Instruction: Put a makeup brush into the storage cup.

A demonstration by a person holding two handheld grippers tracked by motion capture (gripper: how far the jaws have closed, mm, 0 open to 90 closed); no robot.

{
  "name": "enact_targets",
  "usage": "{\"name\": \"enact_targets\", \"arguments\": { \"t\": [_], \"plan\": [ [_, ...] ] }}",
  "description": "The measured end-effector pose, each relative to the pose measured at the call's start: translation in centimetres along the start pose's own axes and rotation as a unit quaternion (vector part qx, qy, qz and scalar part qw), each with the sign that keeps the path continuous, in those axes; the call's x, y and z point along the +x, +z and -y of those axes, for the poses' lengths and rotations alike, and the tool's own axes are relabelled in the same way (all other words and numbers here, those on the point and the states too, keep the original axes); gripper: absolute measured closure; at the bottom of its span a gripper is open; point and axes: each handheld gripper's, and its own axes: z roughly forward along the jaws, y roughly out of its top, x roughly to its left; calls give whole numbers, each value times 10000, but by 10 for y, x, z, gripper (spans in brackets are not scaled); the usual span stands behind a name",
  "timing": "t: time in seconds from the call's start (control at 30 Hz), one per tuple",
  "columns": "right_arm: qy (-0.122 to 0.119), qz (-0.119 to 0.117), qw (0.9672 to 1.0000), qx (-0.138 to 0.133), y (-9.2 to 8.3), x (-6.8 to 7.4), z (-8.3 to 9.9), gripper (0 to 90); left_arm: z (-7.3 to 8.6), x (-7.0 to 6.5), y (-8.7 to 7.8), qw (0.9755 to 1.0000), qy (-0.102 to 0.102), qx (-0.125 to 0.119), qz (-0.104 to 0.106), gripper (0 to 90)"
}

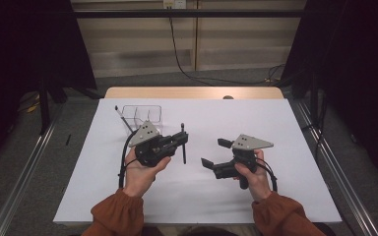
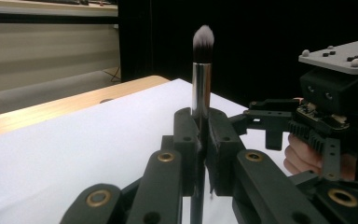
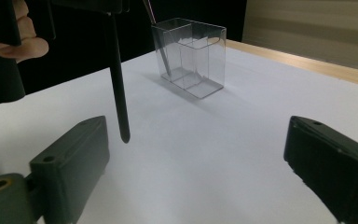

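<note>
My left gripper (image 1: 181,139) is shut on a makeup brush (image 1: 183,148) and holds it upright above the white sheet. In the left gripper view the jaws (image 2: 204,135) clamp the black handle below the silver ferrule (image 2: 201,79), with the pale bristle tip on top. My right gripper (image 1: 215,152) stands open to the right of it, with nothing between its fingers. In the right gripper view the brush handle (image 3: 119,93) hangs at the left, its lower end just above the sheet, ahead of the open right gripper (image 3: 205,158).
A clear box with compartments (image 1: 142,115) (image 3: 191,56) stands at the back left, with a thin stick-like tool (image 1: 123,118) (image 3: 161,51) leaning in it. A white sheet (image 1: 275,128) covers the wooden table (image 1: 192,92). Dark curtains hang on both sides.
</note>
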Motion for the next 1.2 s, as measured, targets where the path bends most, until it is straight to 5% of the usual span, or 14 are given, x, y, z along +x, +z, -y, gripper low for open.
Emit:
{"name": "enact_targets", "arguments": {
  "t": [1.2],
  "plan": [
    [67,707,9967,-391,-49,-20,18,0,-1,22,-26,9995,-36,-51,-312,841]
  ]
}}
